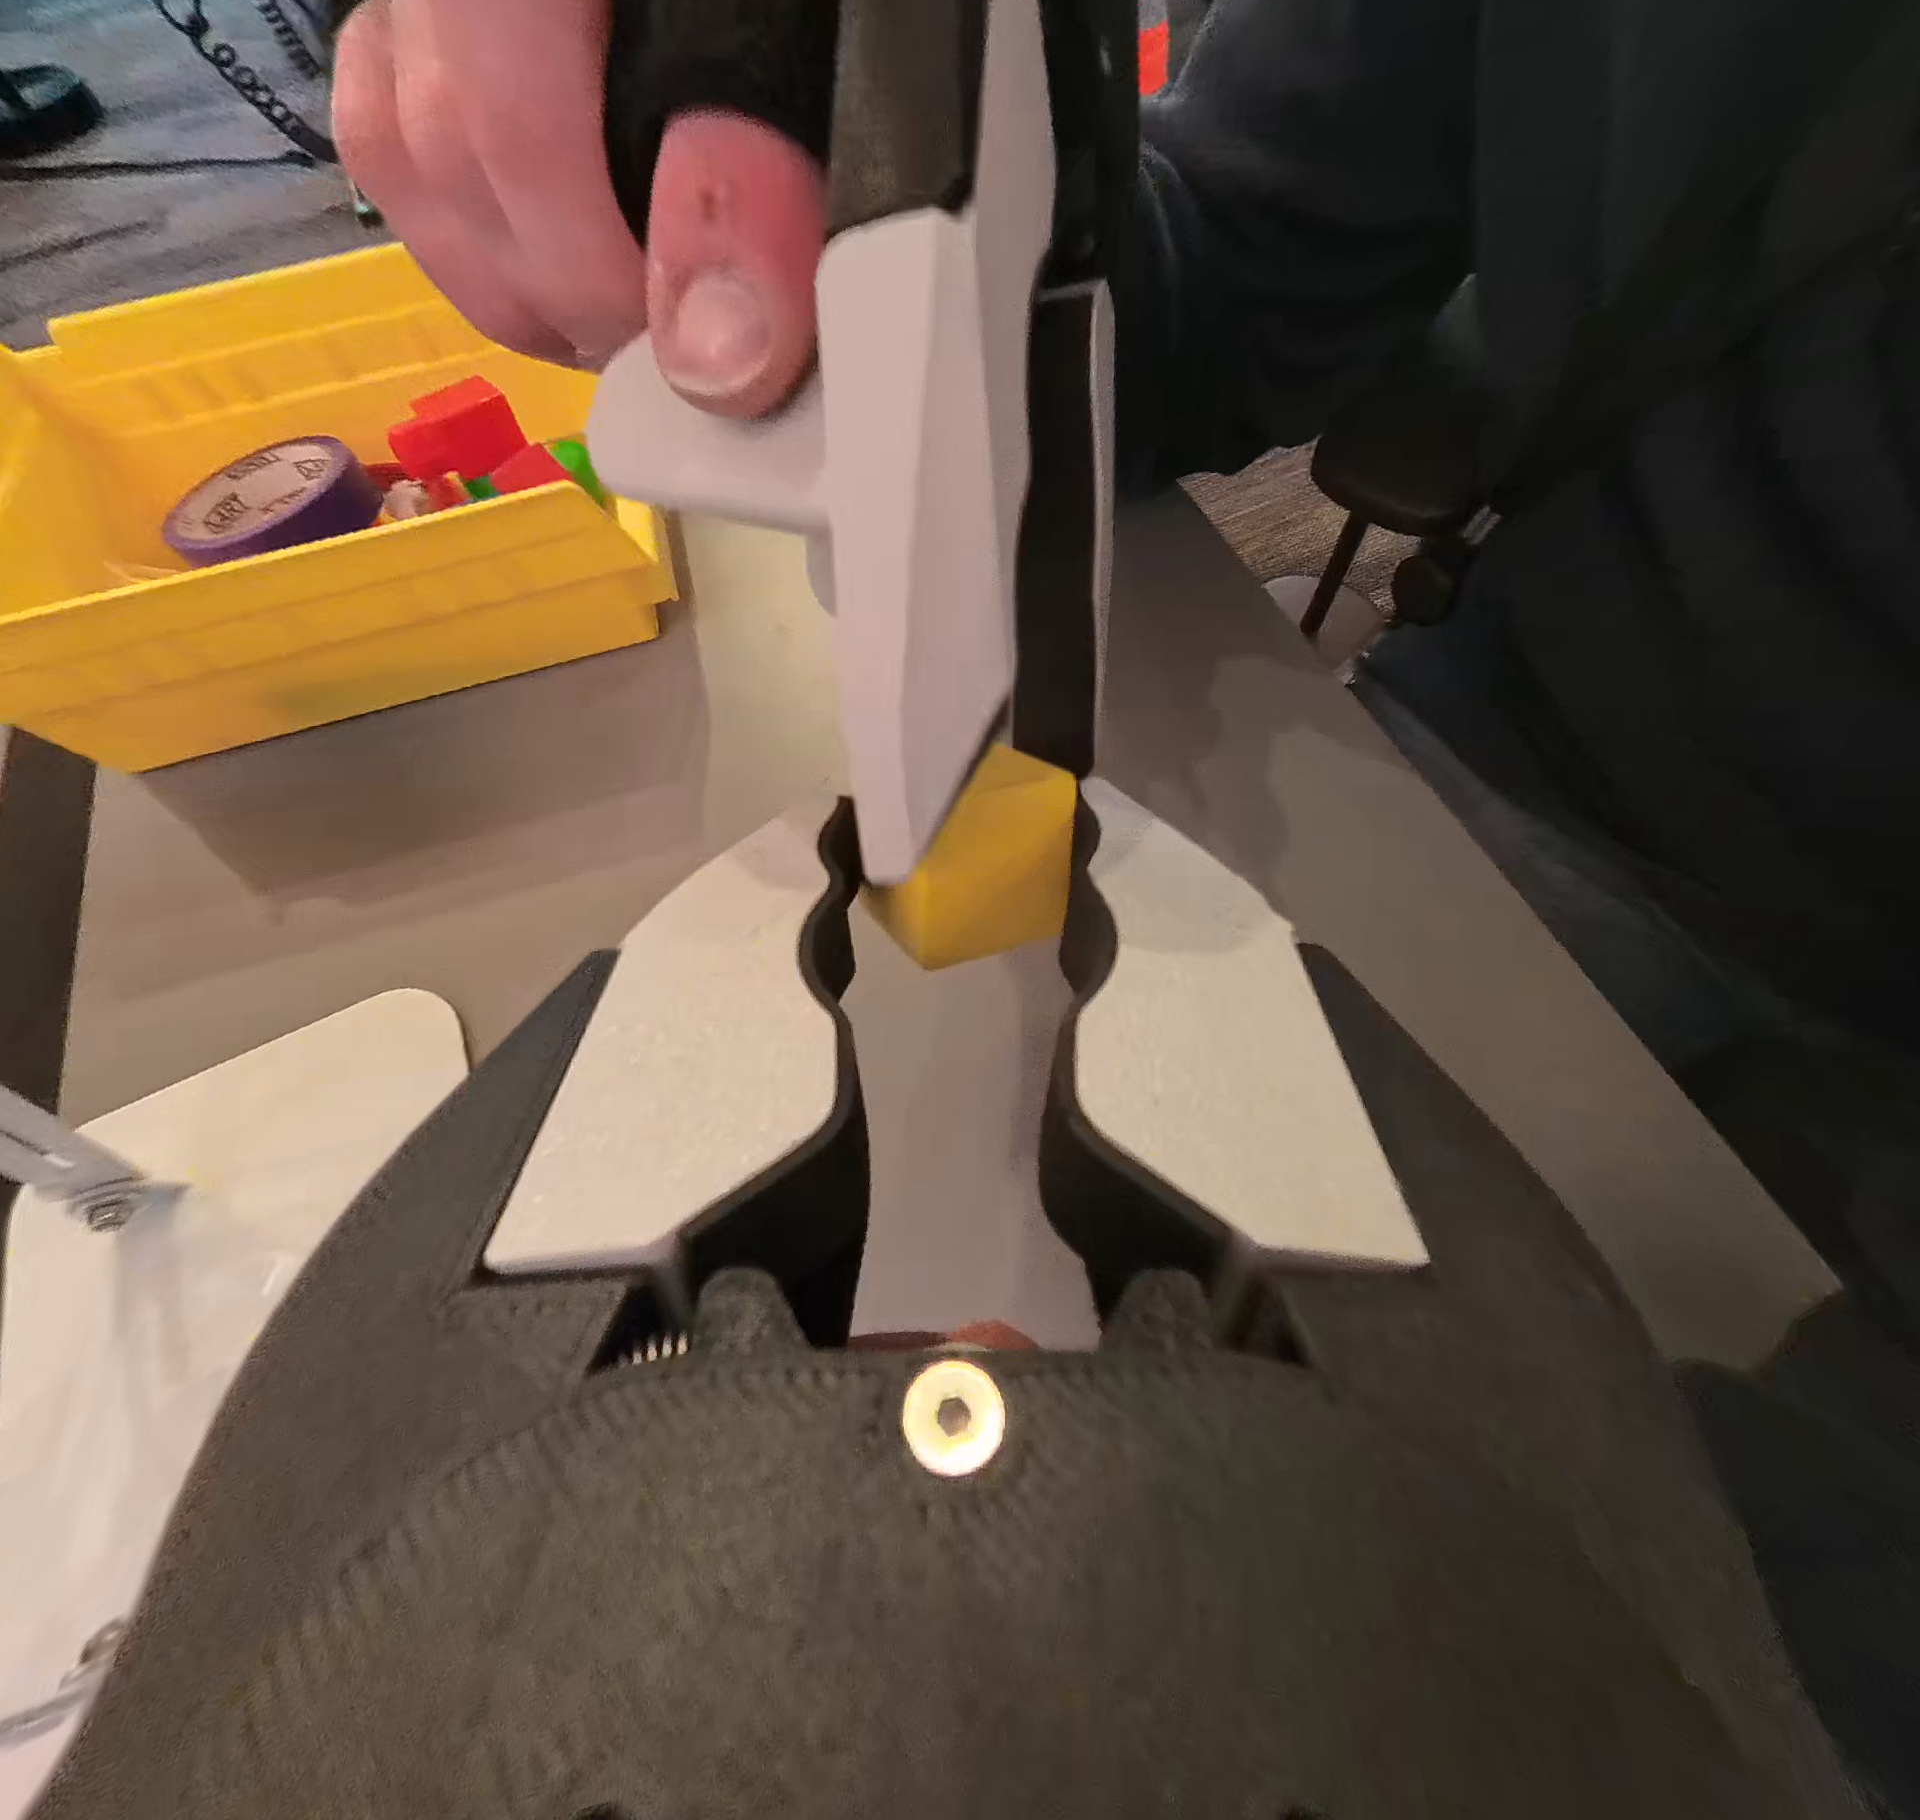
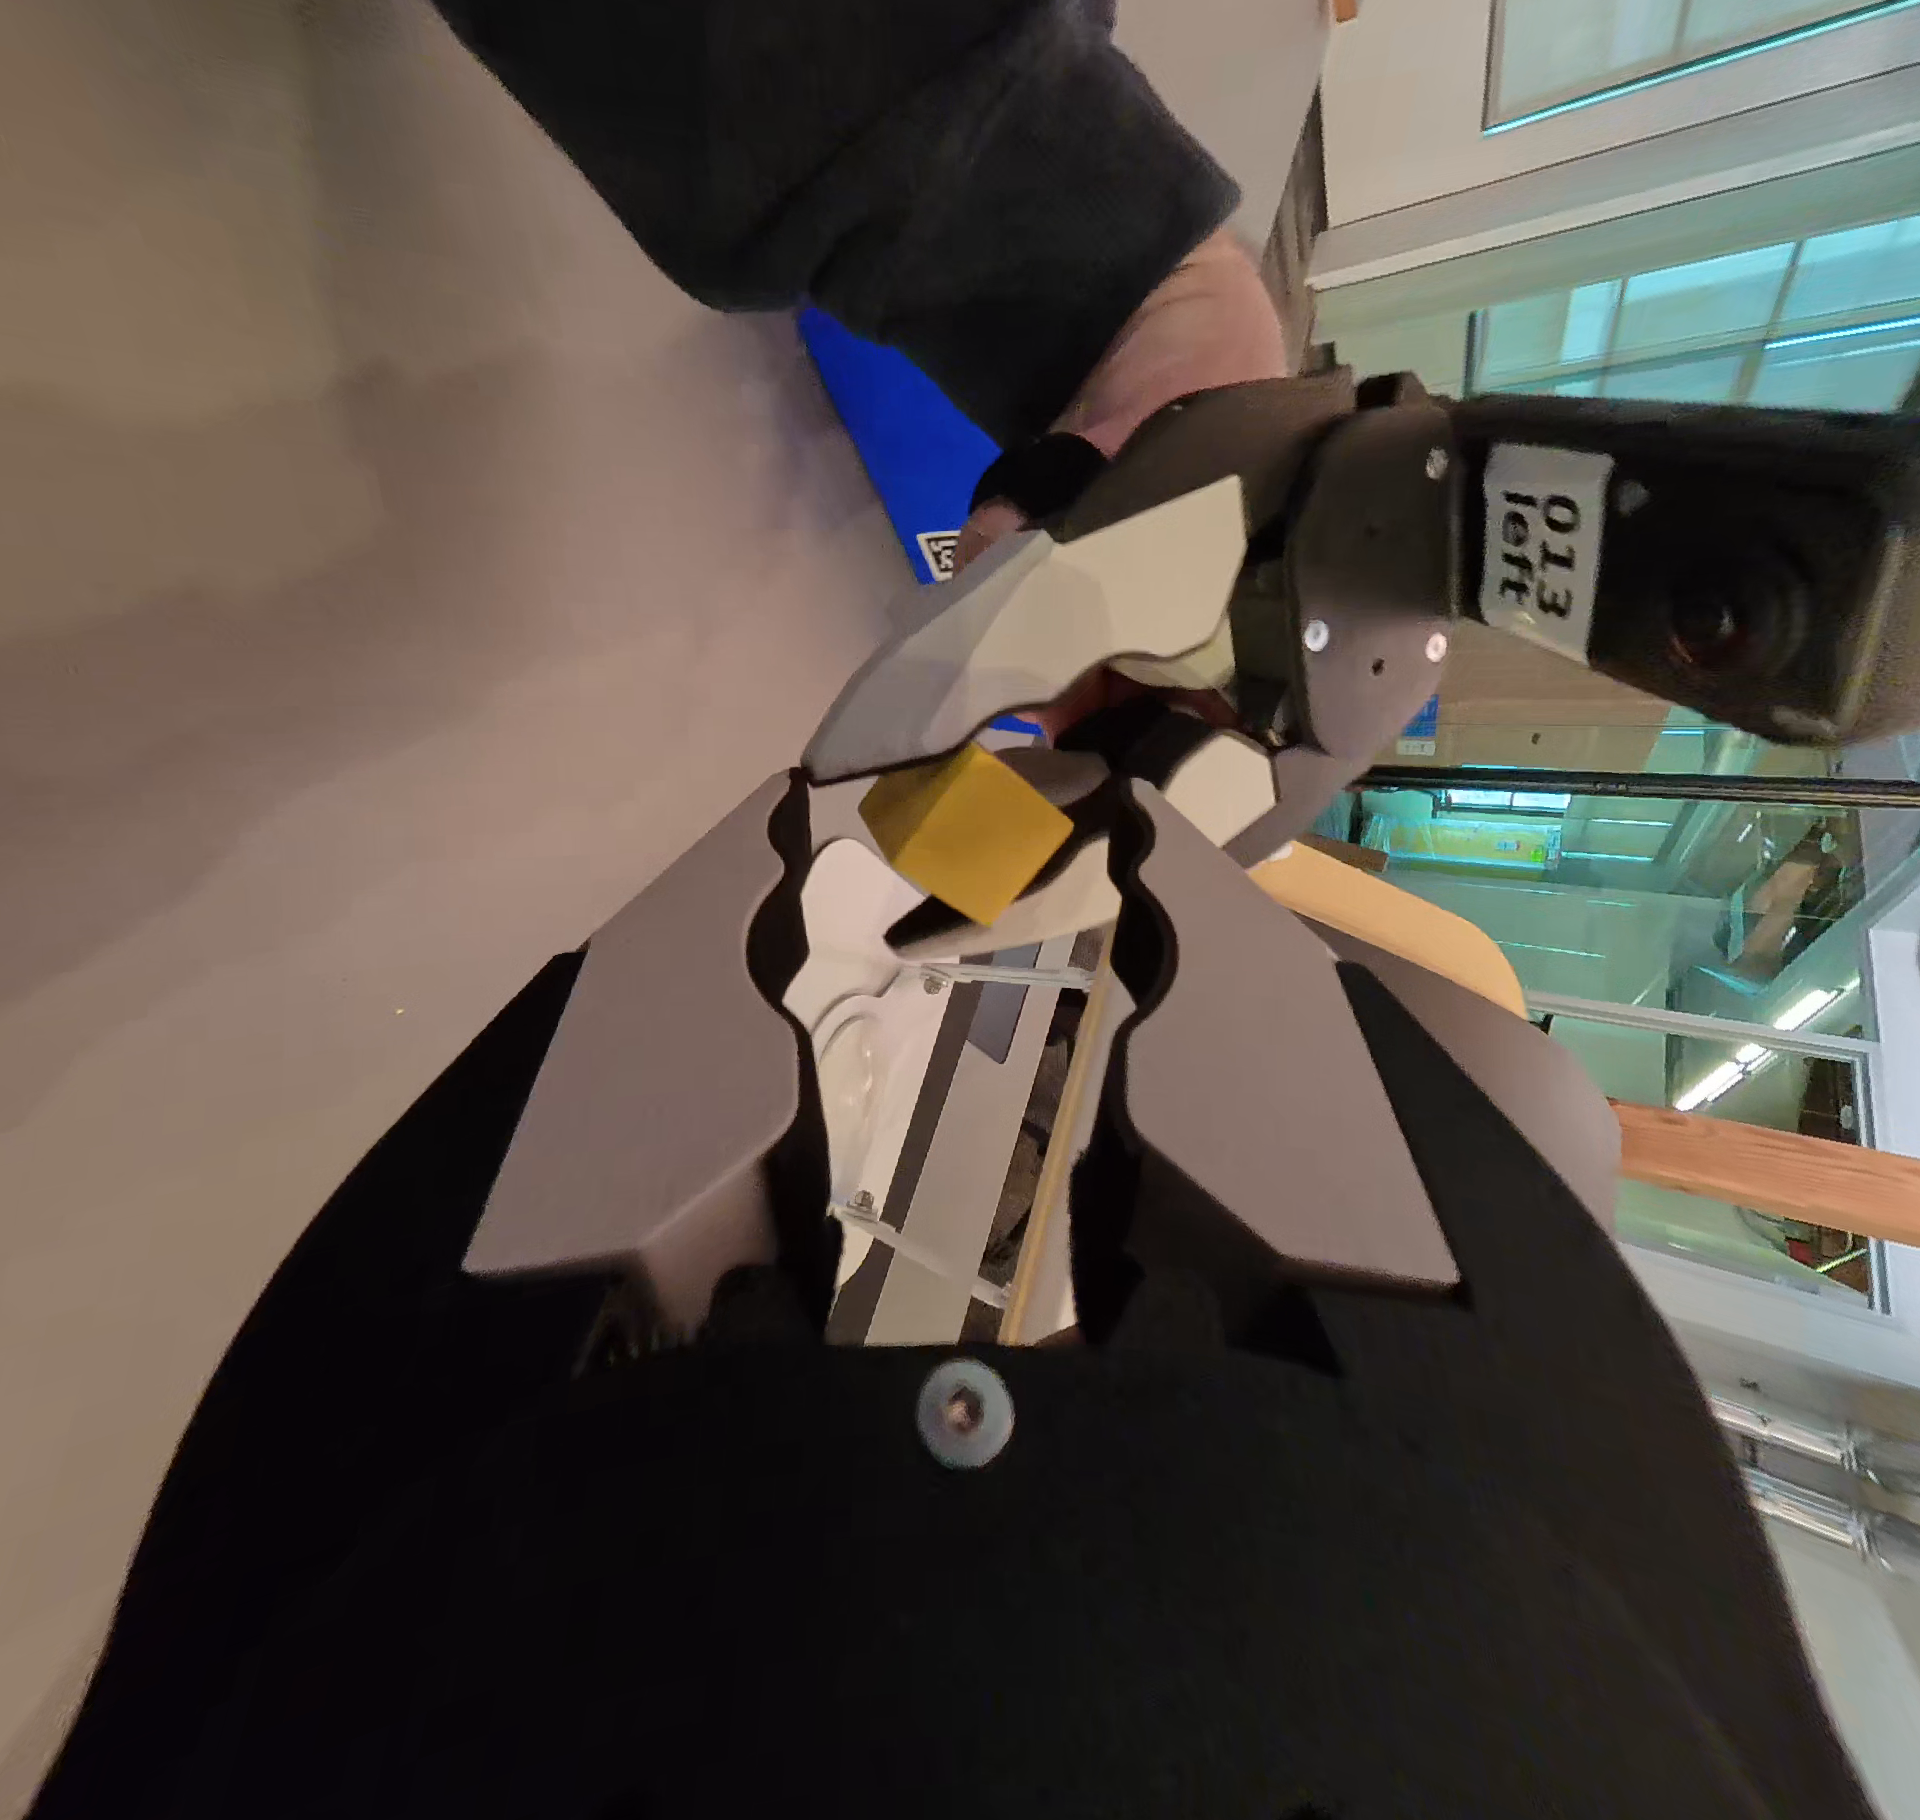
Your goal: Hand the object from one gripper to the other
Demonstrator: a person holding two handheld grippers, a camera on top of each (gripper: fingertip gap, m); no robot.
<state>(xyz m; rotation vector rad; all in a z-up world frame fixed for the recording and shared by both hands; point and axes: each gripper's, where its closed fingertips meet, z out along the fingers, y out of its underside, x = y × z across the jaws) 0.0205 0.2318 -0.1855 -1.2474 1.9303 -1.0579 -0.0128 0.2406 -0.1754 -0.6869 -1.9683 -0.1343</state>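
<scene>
Two grippers meet at the yellow block (image 1: 977, 871), which sits in the air above the table (image 1: 1226, 690). Our left gripper (image 1: 961, 897) is clamped on it, while our right gripper (image 2: 961, 835) stands apart around it. We judge the handover half done: the right must close before the left lets go.

Even indoor light, fairly bright in both views. Soft shadow under the yellow bin (image 1: 312, 627) on the bench (image 1: 1195, 627). Hand (image 1: 499, 139) at top of left wrist view motion-blurred; bin edges slightly smeared too. Strong fisheye bending at the borders. Right wrist view: bright windows (image 2: 1704, 316) at right, mild glare; dark sleeve (image 2: 831, 108) soft and underexposed; the near gripper body nearly black, no detail.
</scene>
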